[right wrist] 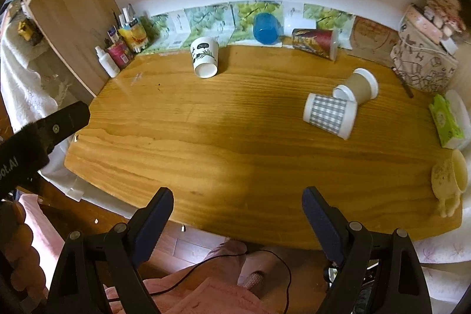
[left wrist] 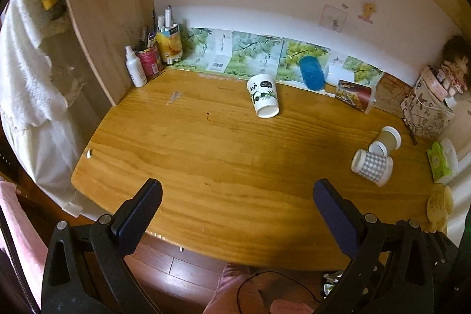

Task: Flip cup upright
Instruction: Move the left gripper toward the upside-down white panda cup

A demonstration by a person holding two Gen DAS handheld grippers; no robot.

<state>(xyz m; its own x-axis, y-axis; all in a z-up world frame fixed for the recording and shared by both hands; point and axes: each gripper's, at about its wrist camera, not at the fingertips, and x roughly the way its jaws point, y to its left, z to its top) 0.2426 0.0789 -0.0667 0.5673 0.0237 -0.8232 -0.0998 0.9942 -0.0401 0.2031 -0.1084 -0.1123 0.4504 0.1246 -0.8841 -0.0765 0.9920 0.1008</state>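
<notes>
Wooden desk (left wrist: 206, 155) holds several toppled cups; none upright yet. Both the left gripper (left wrist: 237, 196) and right gripper (right wrist: 238, 203) gape empty (bottom of frame), well short of the gingham cup (right wrist: 329, 115) at right.

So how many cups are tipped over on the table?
6: panda cup mid-back, blue cup and red cup by the wall, checked cup touching brown cup at right, yellow mug at the right edge. Others may be hidden.
</notes>
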